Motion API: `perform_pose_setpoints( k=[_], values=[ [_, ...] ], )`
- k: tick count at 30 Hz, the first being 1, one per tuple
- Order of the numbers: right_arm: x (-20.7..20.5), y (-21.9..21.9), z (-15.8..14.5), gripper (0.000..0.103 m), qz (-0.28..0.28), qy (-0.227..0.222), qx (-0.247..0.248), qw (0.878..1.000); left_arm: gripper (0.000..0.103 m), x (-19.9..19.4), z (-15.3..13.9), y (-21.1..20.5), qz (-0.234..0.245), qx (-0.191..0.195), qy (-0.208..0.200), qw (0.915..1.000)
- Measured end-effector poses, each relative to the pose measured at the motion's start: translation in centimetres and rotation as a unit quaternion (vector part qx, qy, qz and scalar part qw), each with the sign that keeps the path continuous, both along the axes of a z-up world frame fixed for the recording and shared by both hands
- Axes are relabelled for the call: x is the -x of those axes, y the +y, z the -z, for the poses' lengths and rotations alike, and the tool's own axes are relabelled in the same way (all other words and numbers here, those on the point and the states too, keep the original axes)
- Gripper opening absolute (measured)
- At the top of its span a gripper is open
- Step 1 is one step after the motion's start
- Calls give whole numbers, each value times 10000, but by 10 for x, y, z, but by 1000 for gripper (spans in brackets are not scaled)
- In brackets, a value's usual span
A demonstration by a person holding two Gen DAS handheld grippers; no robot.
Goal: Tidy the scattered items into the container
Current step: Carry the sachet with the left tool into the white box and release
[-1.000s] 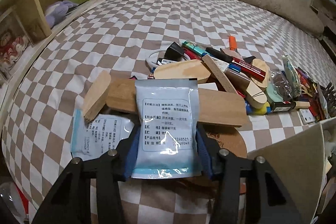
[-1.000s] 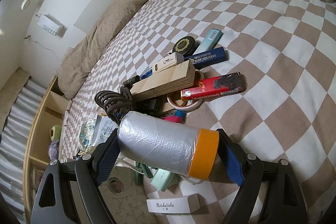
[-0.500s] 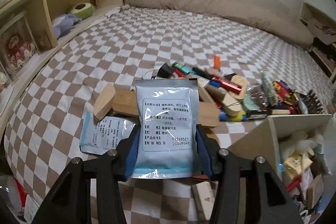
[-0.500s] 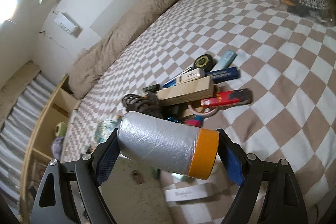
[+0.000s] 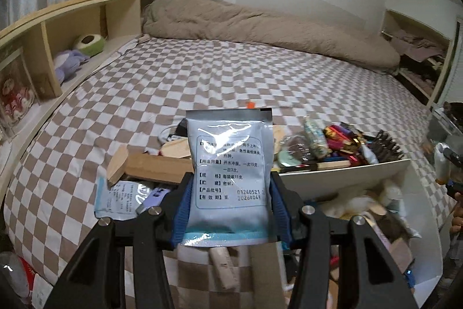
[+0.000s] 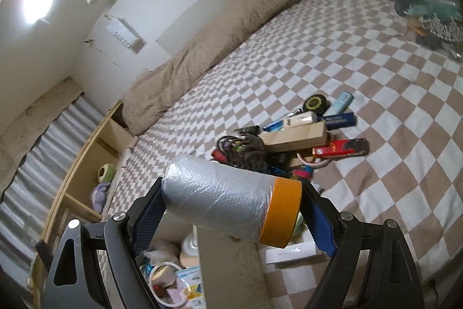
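Both hands have come up off the bed in the last second, and each carries something. The left gripper (image 5: 228,210) is clamped on a pale blue sachet (image 5: 230,170), its blue pads pressing the packet's two side edges so it stands upright. The right gripper (image 6: 233,210) is clamped end to end on a roll (image 6: 220,199) of silvery film with an orange tape band at its right end. A second ago the pile filled the lower half of both views. Now the bedspread (image 5: 202,83) and the far wall show, and the white box (image 5: 361,173) has slid into frame. I'd read that as pick-up done and the carry to the box under way, with both loads yet to be let go.

The left view shows the box at about 4 o'clock from the sachet, its white wall facing us and odds and ends already heaped inside. It also shows a second sachet (image 5: 121,199) lying flat at 8 o'clock beside the wooden blocks (image 5: 150,167), so there is more to collect. Something at the far right edge may be the other gripper, but it is too blurred to say.

The right view looks down into the box (image 6: 231,265) at 6 o'clock, directly beneath the roll. It alone shows the rest of the pile (image 6: 292,135) at 1 o'clock, with a wooden block, a red packet and a coiled cord.
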State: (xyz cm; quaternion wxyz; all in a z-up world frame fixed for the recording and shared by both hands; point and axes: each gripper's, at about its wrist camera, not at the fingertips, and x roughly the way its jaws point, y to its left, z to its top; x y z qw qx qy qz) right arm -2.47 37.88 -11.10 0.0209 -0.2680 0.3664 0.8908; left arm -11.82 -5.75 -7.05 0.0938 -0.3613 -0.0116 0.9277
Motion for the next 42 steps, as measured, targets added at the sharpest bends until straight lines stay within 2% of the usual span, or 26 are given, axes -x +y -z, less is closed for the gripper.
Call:
perform_pose_setpoints(
  k=[6,14,25,37,42],
  values=[
    [-5,-15,-15,87,-239,214,-219,9992,50,-17,-11,20,270,-138,97,9995],
    [-8,-37,-25,87,-611,353,-311,9970,50,-32,-15,44,708,-369,-70,9968],
    [-16,-64,-26,87,-980,259,-546,9933,50,-37,-2,62,815,-402,-323,9953],
    [-11,-102,-23,87,-1510,199,-565,9867,50,-38,30,88,888,-177,-893,9919],
    [-8,-114,-20,87,-1725,150,-570,9832,50,-37,44,95,690,212,-1059,9918]
  ],
)
